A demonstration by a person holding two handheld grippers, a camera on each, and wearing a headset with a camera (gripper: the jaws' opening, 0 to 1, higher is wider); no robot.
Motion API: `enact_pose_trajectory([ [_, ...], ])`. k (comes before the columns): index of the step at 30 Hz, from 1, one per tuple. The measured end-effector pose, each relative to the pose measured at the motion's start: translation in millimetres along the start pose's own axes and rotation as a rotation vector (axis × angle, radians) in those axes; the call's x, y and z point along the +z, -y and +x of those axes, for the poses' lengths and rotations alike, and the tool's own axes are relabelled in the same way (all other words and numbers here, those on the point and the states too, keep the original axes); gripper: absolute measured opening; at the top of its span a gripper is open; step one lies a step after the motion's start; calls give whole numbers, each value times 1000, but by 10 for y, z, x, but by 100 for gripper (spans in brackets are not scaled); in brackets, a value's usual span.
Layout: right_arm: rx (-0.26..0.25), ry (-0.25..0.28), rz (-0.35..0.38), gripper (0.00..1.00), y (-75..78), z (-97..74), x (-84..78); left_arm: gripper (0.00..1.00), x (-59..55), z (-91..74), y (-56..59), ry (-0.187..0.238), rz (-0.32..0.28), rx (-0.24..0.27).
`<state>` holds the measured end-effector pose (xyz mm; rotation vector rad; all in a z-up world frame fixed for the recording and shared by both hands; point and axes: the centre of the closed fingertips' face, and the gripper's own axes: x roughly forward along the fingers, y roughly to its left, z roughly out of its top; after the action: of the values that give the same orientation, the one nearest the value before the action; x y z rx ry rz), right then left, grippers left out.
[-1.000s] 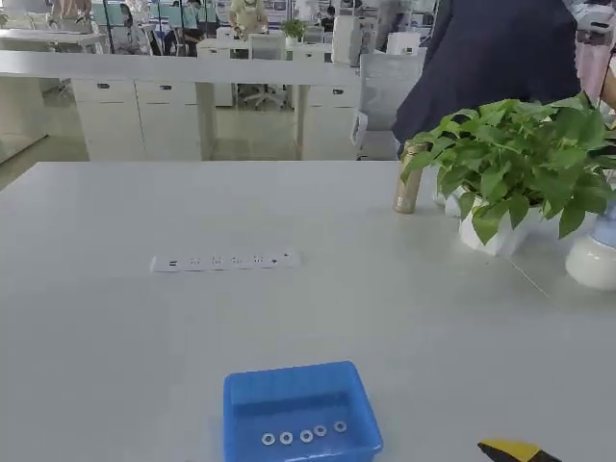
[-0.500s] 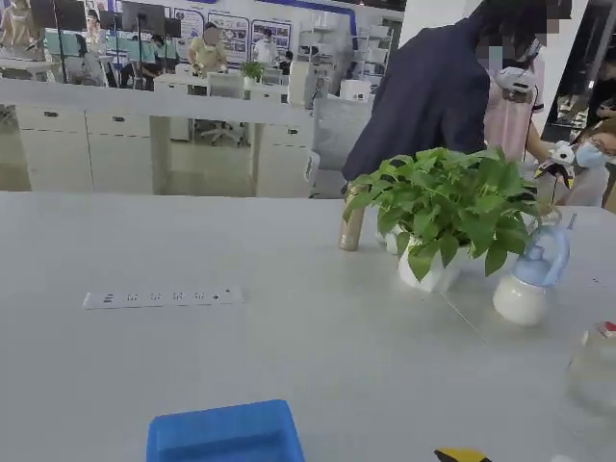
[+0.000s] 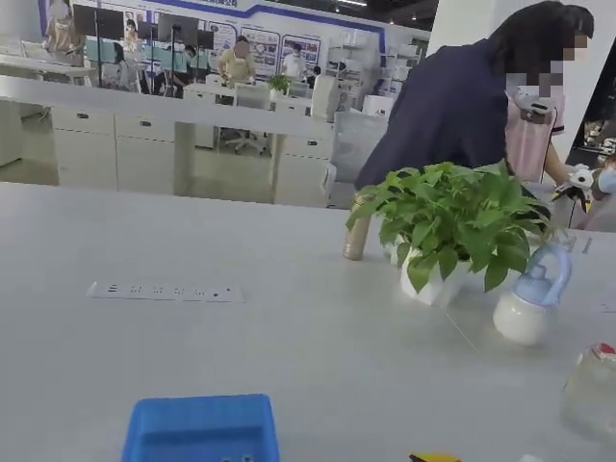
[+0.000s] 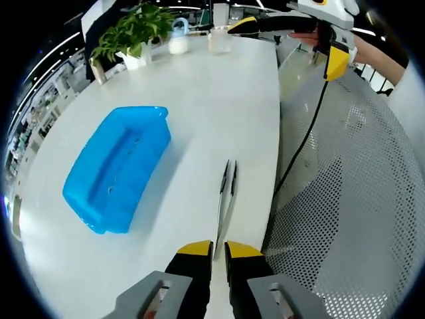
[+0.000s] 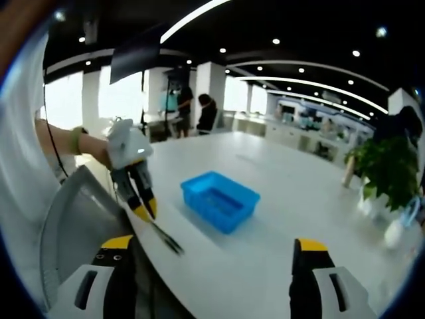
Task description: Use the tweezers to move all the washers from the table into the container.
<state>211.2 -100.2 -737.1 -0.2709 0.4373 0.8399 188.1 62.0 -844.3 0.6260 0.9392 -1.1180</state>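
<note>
My left gripper [image 4: 219, 251] has its jaws closed on a pair of thin steel tweezers [image 4: 226, 193], which point out over the smooth white counter [image 4: 199, 100], close along its edge. The blue plastic container [image 4: 116, 169], a rounded rectangular tray, sits beside them with bare counter on every side. Washers [image 4: 118, 176] show as small specks on its floor. My right gripper [image 5: 212, 247] hangs past the counter's edge, jaws spread wide with nothing between them. A leafy potted plant [image 3: 452, 217] stands at the far side.
</note>
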Motion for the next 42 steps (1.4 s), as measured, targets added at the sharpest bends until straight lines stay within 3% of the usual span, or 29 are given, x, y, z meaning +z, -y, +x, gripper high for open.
enact_pose_trajectory([
  [6, 17, -2, -13, 95, 59, 47, -28, 22, 162, -211, 11, 209, -204, 67],
  [8, 19, -6, -15, 95, 94, 57, -55, 29, 207, -305, -15, 286, -275, 112],
  [11, 21, -13, -11, 94, 140, 95, -146, 40, 293, -505, -116, 438, -344, 225],
  [12, 27, -26, -12, 94, 144, 109, -193, 41, 293, -533, -126, 449, -352, 237],
  [15, 52, -14, 3, 94, 170, 184, -288, 45, 299, -703, -268, 480, -313, 358],
  [17, 47, 21, 39, 96, 181, 203, -271, 52, 307, -799, -385, 538, -357, 424],
  [20, 18, 52, 83, 99, 206, 207, -216, 68, 311, -872, -472, 579, -396, 460],
  [24, -57, 67, 60, 99, 306, 162, -132, 83, 269, -950, -575, 634, -453, 493],
  [28, -143, 146, 122, 99, 457, 89, -28, 96, 308, -1050, -641, 732, -522, 509],
  [33, -268, 179, 139, 99, 716, -34, -37, 99, 325, -1224, -716, 819, -548, 565],
  [35, -322, 185, 138, 99, 801, -110, -39, 99, 294, -1244, -735, 829, -561, 569],
  [37, -322, 216, 146, 99, 798, -138, 14, 99, 247, -1227, -751, 821, -592, 562],
  [40, -320, 219, 140, 98, 786, -127, 35, 99, 214, -1226, -756, 803, -590, 585],
  [42, -284, 178, 141, 94, 714, -71, -17, 99, 195, -1233, -764, 795, -587, 599],
])
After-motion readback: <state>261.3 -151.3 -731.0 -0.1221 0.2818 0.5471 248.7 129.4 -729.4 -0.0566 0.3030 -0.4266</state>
